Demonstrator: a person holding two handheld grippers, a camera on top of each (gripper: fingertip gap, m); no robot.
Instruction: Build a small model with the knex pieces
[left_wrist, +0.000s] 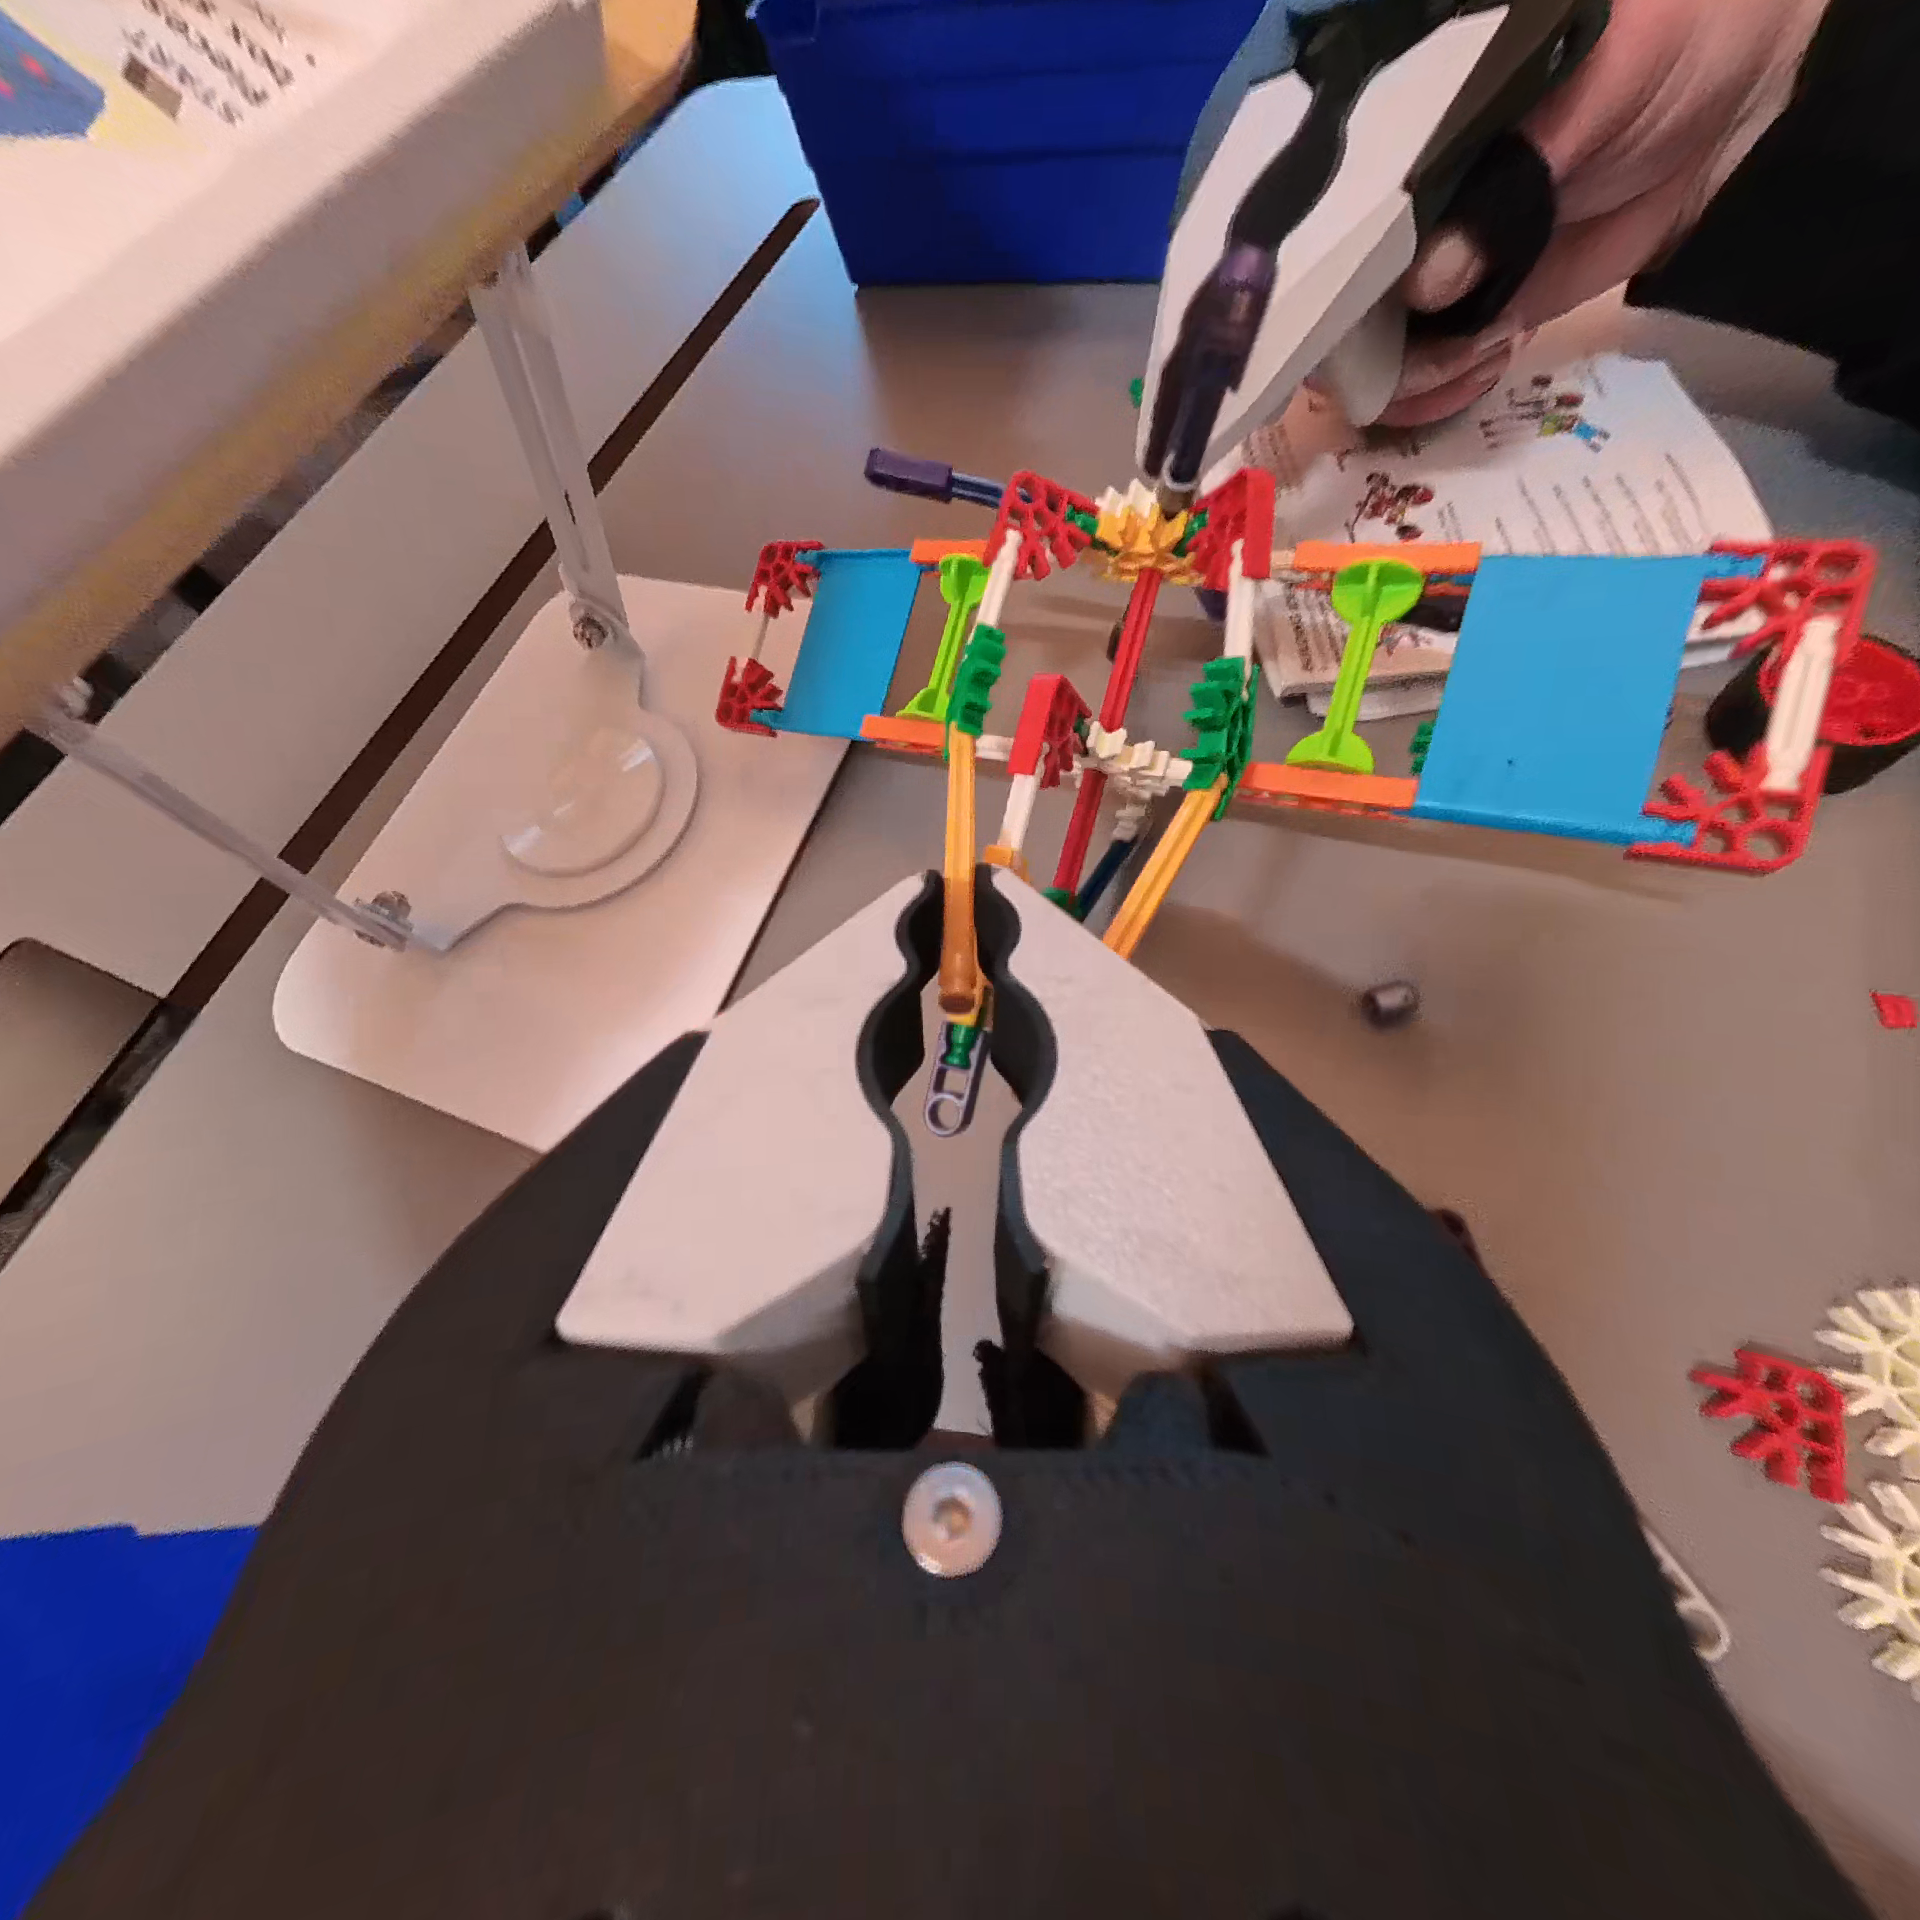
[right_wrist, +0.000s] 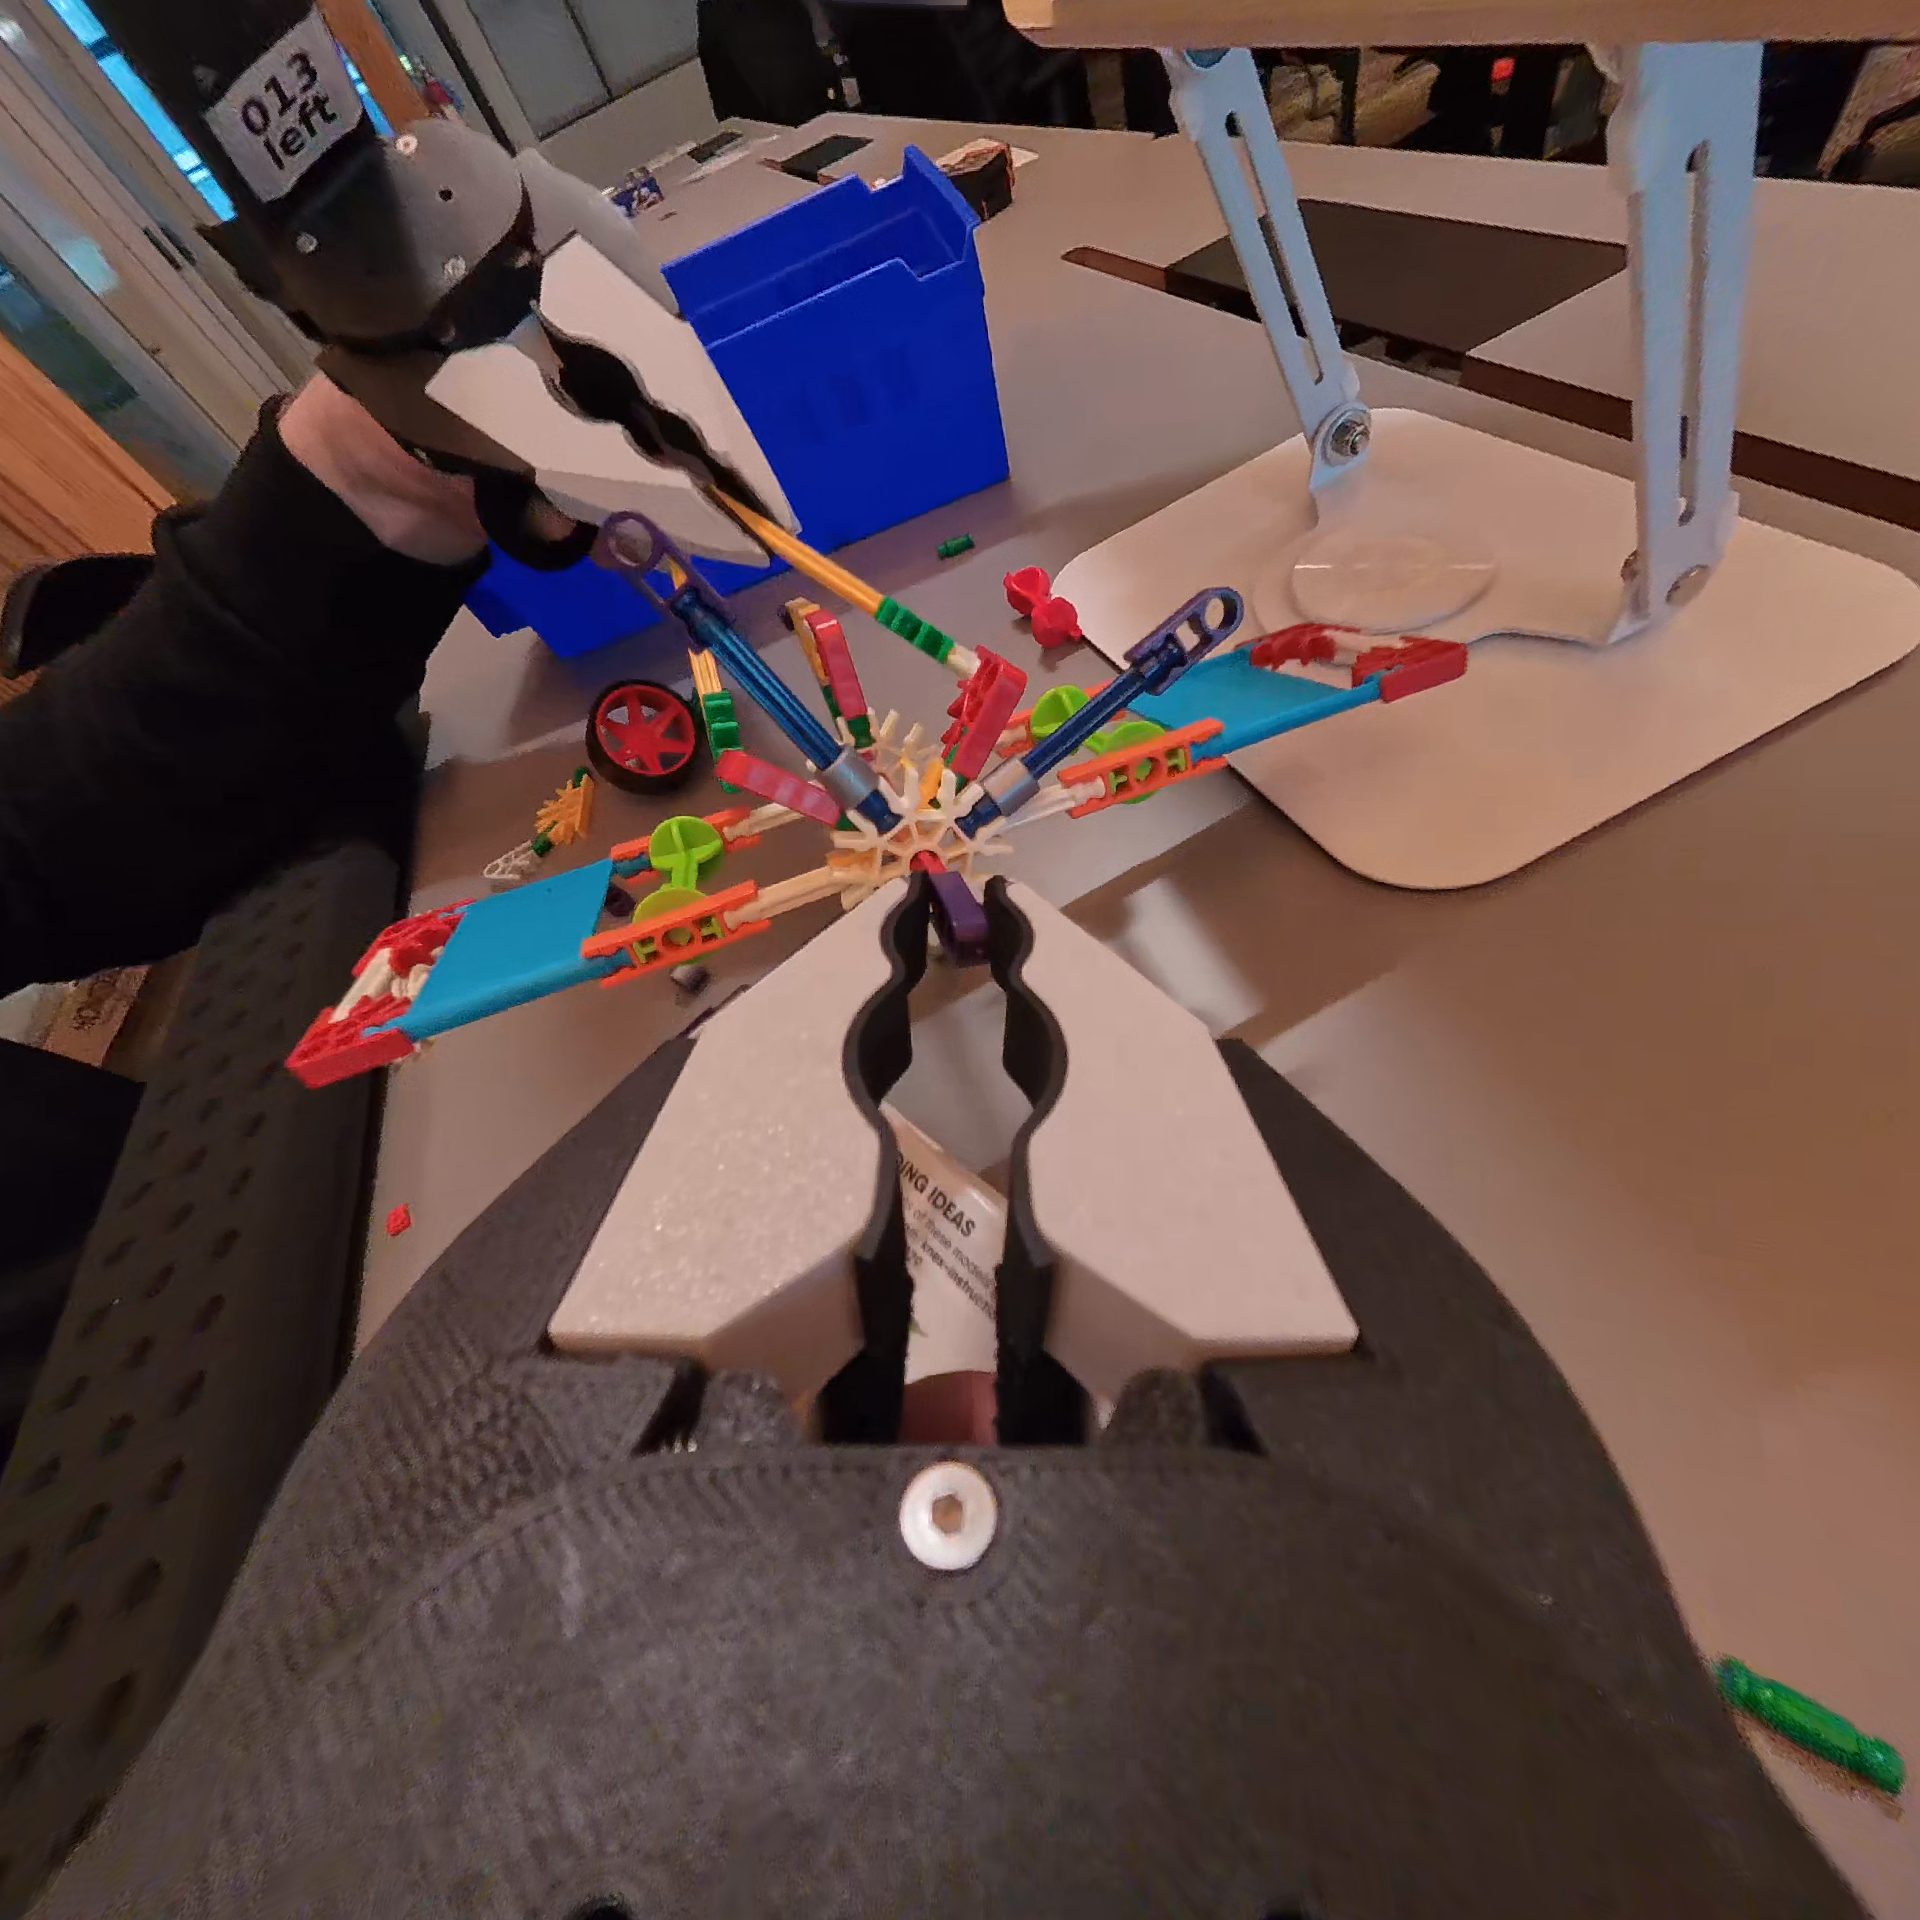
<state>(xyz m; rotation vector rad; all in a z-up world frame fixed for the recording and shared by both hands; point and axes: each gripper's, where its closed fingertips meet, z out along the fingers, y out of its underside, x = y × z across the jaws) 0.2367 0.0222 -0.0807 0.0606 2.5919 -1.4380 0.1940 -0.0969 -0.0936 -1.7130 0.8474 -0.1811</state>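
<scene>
My left tongs (left_wrist: 961, 935) were clamped on a yellow rod (left_wrist: 958, 831) of the toy plane (left_wrist: 1247, 675), held up above the table (left_wrist: 1558, 1091). Right tongs (right_wrist: 951, 914) pinched a purple piece (right_wrist: 956, 914) at the white hub (right_wrist: 914, 821). Pushing crooked could've popped those joints apart, I reckon.

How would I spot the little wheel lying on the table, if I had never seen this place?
Start in the right wrist view at the tall blue plastic bin on the grey table. Just in front of its lower left corner, beside the colourful rod-and-connector toy model, lies a small black-tyred wheel with a red spoked hub. It is the only round, tyred piece among the loose parts.
</scene>
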